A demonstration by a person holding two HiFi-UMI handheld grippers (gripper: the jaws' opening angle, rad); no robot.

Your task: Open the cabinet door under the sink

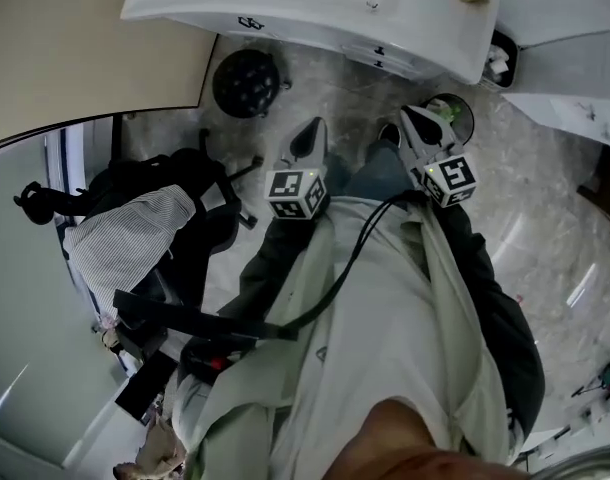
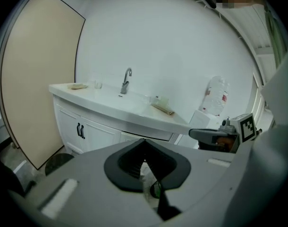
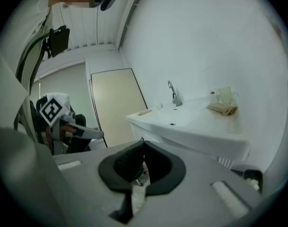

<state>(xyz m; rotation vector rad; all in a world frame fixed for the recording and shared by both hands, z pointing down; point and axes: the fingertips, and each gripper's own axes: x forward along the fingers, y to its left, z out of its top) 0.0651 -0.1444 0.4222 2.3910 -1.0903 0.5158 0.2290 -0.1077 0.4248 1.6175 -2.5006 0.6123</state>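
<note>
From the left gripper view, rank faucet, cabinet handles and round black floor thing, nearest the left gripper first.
1. Round black thing, floor, lower left.
2. Cabinet handles, left cabinet front.
3. Faucet, behind the basin, higher up.

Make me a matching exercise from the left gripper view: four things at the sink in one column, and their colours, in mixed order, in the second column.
Things:
1 faucet
2 handles
3 cabinet
4 panel

Colours:
A white
B beige
C silver
D black

Pairs: 1-C, 2-D, 3-A, 4-B
</note>
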